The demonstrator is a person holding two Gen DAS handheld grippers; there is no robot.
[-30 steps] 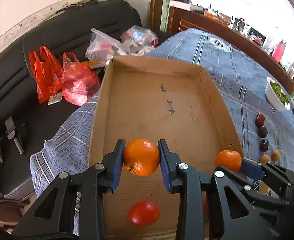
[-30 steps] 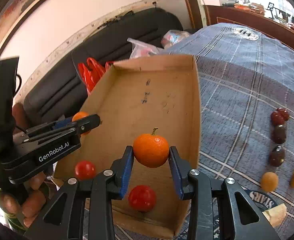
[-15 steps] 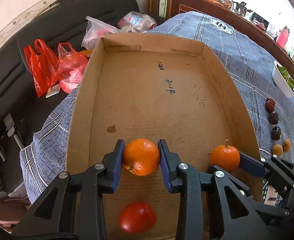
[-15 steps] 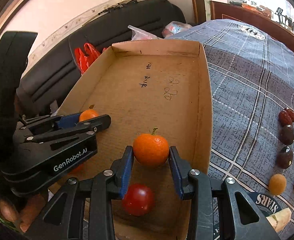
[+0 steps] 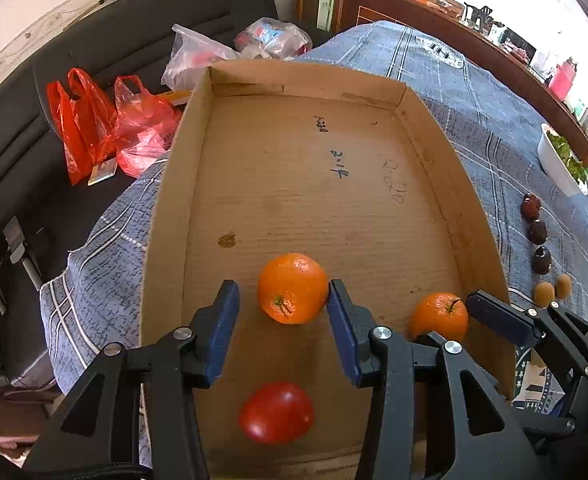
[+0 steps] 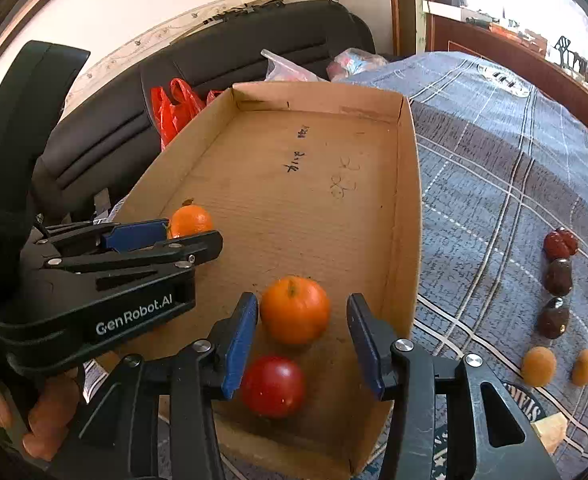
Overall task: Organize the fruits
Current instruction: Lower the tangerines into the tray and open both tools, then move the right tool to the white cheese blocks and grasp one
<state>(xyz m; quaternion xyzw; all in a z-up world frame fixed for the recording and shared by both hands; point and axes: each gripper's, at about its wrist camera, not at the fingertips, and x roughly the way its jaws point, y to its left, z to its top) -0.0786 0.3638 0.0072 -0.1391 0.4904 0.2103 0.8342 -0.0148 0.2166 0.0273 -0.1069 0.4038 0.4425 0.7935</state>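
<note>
- Left gripper: jaws opening, blue pads standing apart, a mandarin between them on the floor of the cardboard box; right pad at or just beside the fruit's skin, left pad clear of it with a gap showing.
- Same mandarin seen from the right wrist camera, peeking out just beyond the left gripper's fingers.
- Right gripper: jaws opening as well, a second mandarin lying between the pads on the box floor, stem stub up, neither pad pressing on it.
- Second mandarin in the left wrist view, near the box's right wall, beside the right gripper's blue pad.
- Red tomato on the box floor near the close end, below the left gripper's fingers; in the right wrist view just beside the second mandarin, whether touching cannot be told.
- Box sitting on a blue plaid cloth, handwritten marks on its floor.
- On the cloth right of the box, well apart from it: three dark red fruits in a row and two small brownish-orange fruits nearer the camera.
- Red plastic bags and clear plastic bags on the black sofa beyond the box.
- Fingers of a hand wrapped under the left gripper's body at the lower left of the right wrist view.
</note>
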